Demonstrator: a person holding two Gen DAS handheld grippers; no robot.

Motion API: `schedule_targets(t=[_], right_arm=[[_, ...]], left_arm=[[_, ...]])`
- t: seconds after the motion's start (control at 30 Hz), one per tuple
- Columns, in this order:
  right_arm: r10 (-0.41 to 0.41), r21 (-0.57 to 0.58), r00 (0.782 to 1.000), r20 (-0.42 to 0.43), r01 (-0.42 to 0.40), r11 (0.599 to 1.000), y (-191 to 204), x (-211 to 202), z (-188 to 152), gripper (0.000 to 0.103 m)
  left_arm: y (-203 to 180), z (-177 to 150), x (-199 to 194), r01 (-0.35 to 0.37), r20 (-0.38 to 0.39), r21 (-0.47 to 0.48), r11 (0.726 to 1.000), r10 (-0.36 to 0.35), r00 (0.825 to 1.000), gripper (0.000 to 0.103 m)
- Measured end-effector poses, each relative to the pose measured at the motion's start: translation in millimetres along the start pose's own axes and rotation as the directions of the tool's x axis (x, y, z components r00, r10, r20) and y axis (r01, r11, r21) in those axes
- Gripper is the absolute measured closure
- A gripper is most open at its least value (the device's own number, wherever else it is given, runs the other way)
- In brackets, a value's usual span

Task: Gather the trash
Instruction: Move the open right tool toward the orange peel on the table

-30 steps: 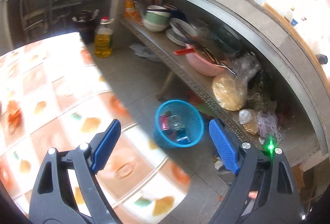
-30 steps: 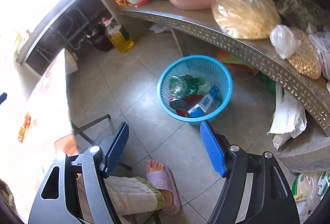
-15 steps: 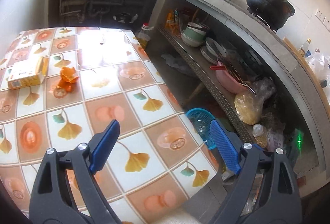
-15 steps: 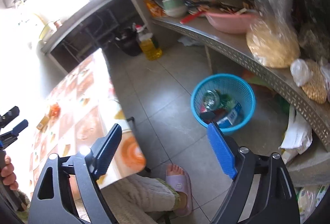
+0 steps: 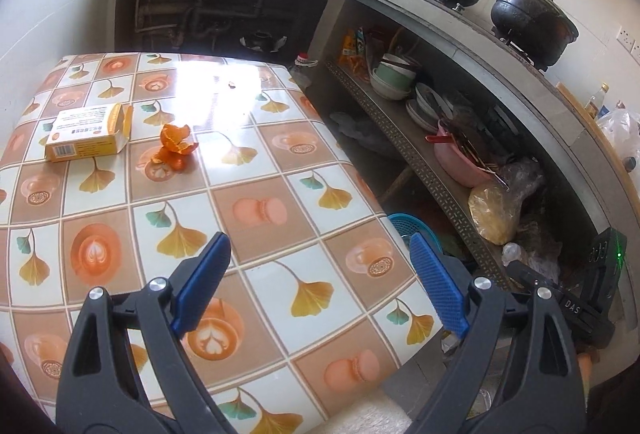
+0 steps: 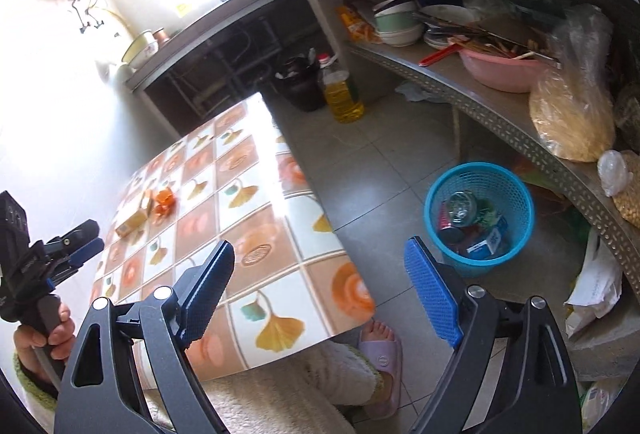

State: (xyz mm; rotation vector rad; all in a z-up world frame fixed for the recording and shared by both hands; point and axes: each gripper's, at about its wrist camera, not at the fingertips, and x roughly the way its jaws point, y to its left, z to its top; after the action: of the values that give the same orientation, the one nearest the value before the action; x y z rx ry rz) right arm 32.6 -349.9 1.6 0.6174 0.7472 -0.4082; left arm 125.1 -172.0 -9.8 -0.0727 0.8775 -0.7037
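Lying on the tiled tablecloth table (image 5: 256,210), yellow carton (image 5: 86,132) has its long axis running left-right, printed face up; orange peel (image 5: 176,146) just right of it, curled. Both well ahead-left of left gripper (image 5: 320,286), jaws spread, empty. Right gripper (image 6: 320,290) also released, nothing between. Blue trash basket (image 6: 480,214) on grey floor below kitchen shelf.

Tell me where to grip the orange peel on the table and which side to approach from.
Grip the orange peel on its upright curled flap, coming from above, jaws straddling the thin wall. The rest lies flat on the table; the yellow box blocks its left.
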Motion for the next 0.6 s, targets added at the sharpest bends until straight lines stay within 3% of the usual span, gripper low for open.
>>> schedule_targets(t=[0.23,0.6], right_arm=[[0.067,-0.025,0.997,-0.050,-0.068,0.997,25,11,-2,0.019],[0.091,-0.054,0.992,-0.090,-0.096,0.994,43,23,-8,0.019]], left_arm=[[16,-4,-4,-0.024,0.003,-0.022,0.999,0.024,1.000,0.016],[28,-9,-1,-0.039,-0.005,-0.038,0.999,0.039,0.999,0.016]])
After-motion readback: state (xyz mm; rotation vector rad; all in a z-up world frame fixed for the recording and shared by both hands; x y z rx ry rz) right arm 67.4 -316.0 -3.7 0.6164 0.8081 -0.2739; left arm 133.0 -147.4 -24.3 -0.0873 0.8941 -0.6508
